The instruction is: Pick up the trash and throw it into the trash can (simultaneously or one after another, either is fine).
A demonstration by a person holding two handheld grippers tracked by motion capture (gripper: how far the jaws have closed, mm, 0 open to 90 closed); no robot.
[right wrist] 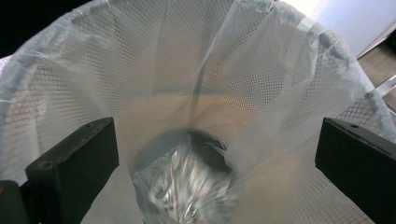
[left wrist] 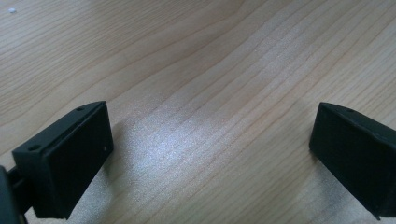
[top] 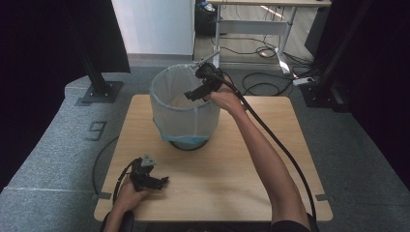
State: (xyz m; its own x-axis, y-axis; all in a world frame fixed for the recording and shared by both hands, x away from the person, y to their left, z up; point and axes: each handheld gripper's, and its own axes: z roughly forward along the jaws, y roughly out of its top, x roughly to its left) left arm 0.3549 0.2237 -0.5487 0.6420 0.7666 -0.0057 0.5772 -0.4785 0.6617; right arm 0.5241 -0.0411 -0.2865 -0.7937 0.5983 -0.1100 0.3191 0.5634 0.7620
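Overhead camera first: I see my right gripper (top: 193, 93) held over the mouth of the round mesh wastebasket lined with a clear plastic bag (top: 169, 116), while my left gripper (top: 162, 181) rests on the pale wooden table (top: 232, 159) near its front edge. Left gripper view: jaws spread wide, nothing between them. Right gripper view: jaws wide apart and empty above the crumpled shiny wrapper (right wrist: 191, 191) lying at the bag's bottom. I judge the drop done, with only withdrawal left.
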